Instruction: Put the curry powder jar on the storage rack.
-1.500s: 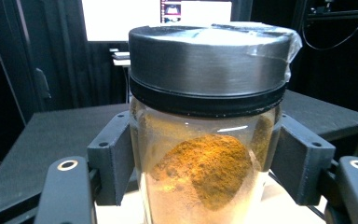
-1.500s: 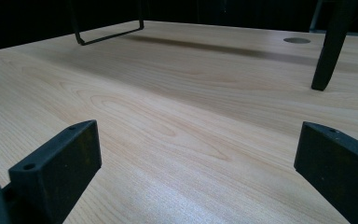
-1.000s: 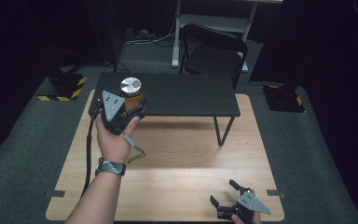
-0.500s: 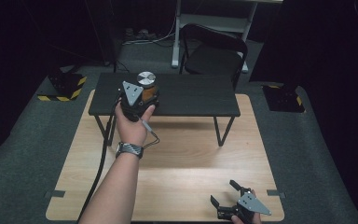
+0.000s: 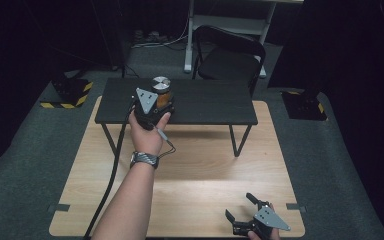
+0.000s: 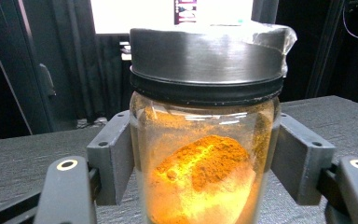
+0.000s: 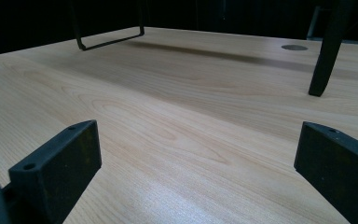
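A glass jar (image 5: 161, 92) of orange powder with a grey metal lid stands upright over the left part of the low black table (image 5: 207, 102). My left gripper (image 5: 162, 103) is shut on it. In the left gripper view both pads press the jar's (image 6: 205, 172) glass sides below the lid, and the jar's bottom is hidden. My right gripper (image 5: 239, 206) rests low over the wooden table (image 5: 200, 170) near its front right corner. Its jaws stand wide open with nothing between them, and bare wood shows in the gap of the right gripper (image 7: 200, 172).
The black table stands on thin metal legs (image 5: 237, 137) on the far half of the wooden table. A black chair (image 5: 230, 57) sits behind it. The left gripper's cable (image 5: 112, 170) trails along the forearm. Dark floor surrounds the wooden table.
My left hand has carried the jar to the right along the black table, from near its left end toward the middle. The right gripper has stayed where it was.
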A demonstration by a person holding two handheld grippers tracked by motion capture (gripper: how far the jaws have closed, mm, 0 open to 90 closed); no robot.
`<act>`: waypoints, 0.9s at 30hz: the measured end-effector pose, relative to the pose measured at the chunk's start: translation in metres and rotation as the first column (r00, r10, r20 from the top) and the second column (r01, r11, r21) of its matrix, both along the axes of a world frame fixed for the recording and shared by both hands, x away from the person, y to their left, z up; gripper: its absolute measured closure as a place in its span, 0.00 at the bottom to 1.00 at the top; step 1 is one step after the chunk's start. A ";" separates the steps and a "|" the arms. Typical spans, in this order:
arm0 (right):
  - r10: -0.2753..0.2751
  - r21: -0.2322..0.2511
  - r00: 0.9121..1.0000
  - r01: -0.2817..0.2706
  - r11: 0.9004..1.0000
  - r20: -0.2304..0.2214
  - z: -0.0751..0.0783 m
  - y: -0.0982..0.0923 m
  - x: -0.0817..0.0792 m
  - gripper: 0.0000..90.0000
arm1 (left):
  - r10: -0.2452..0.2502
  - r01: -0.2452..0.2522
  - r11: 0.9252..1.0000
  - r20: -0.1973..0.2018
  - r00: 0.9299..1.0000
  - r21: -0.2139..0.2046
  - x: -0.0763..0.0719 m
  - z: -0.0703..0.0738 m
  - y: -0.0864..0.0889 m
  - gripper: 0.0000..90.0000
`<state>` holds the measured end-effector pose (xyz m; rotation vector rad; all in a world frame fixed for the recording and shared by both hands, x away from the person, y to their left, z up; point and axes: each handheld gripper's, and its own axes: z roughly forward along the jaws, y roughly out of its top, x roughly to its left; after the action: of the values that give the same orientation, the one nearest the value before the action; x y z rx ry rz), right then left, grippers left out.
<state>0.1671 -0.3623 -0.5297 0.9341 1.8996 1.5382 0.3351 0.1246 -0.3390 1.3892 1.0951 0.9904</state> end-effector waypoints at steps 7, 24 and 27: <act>-0.010 0.014 1.000 0.011 1.000 -0.014 0.001 0.000 0.002 0.00 | 0.005 -0.005 1.000 0.000 1.000 0.002 -0.001 0.000 -0.001 0.34; -0.005 0.004 1.000 0.005 1.000 -0.015 0.002 0.000 0.002 0.00 | -0.014 0.015 0.998 0.021 1.000 -0.057 -0.018 -0.008 0.014 0.01; -0.002 0.004 1.000 0.002 1.000 -0.015 0.002 0.000 0.002 0.00 | -0.034 0.037 0.998 0.049 0.998 -0.056 -0.029 -0.010 0.021 0.01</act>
<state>0.1692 -0.3627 -0.5281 0.9516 1.9062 1.5379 0.3061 0.1455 -0.3491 1.3283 1.0516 0.9557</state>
